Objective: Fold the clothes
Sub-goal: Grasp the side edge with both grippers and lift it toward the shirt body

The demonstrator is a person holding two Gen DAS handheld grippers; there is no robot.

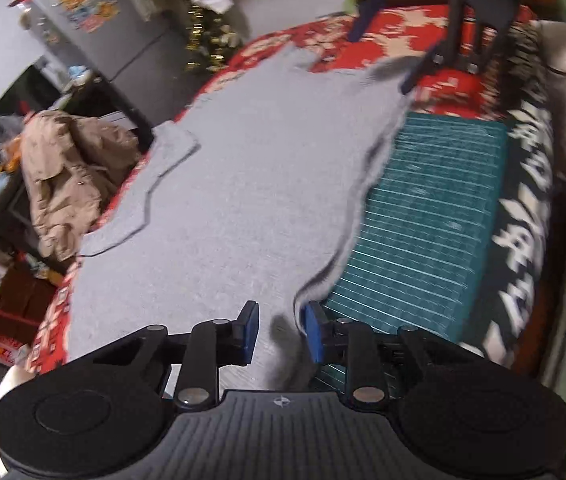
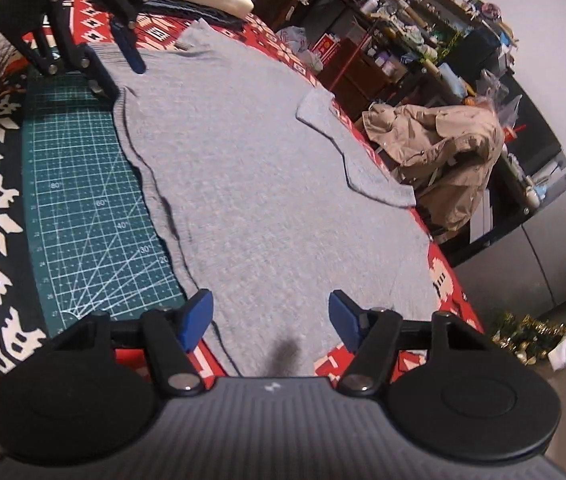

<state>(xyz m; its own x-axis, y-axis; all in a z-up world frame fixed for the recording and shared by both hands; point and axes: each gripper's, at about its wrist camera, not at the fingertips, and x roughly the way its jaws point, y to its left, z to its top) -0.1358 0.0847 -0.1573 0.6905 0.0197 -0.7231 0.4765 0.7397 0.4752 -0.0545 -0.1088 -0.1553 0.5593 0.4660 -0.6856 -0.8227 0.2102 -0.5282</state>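
Leftmost, a crumpled tan jacket (image 1: 71, 184); then the soft grey knit shirt (image 1: 243, 200) lies flat over a gridded green cutting mat (image 1: 423, 220). Left gripper (image 1: 279, 330) and right gripper (image 2: 271, 316) hover unclenched, grasping nothing.

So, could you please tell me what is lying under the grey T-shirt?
The grey T-shirt lies spread partly over a green cutting mat and partly over a red patterned blanket. Whatever else sits beneath its middle is covered and cannot be seen.
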